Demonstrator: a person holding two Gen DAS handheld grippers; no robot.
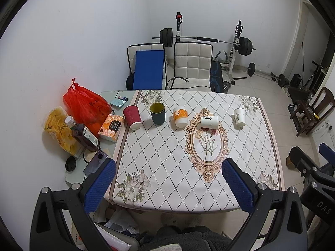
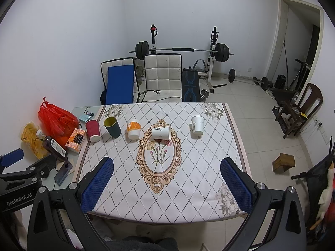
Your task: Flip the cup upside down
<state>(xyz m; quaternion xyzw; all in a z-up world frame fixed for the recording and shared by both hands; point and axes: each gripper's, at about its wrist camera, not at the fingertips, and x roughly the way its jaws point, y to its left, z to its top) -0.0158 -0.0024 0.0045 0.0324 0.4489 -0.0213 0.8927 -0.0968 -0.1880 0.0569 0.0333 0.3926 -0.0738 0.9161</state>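
Note:
Several cups stand in a row at the far side of the patterned tablecloth [image 1: 167, 156]. From left: a red ribbed paper cup [image 1: 132, 117] [image 2: 92, 130] upside down, a dark green cup [image 1: 157, 113] [image 2: 112, 126] upright with its mouth open, an orange-and-white cup [image 1: 180, 117] [image 2: 134, 129] upside down, a white paper cup [image 1: 209, 122] [image 2: 161, 133] lying on its side, and a white paper cup [image 1: 240, 118] [image 2: 197, 125] upside down. My left gripper [image 1: 168, 186] and right gripper [image 2: 166, 185] are open and empty, above the table's near edge.
Left of the cloth lie a red plastic bag [image 1: 85, 104], a snack bag [image 1: 58, 129], a dark bottle [image 1: 83, 135], an orange box [image 1: 111, 127] and a phone [image 1: 95, 162]. Two white chairs [image 1: 192, 64] and a barbell rack [image 1: 236, 41] stand behind the table.

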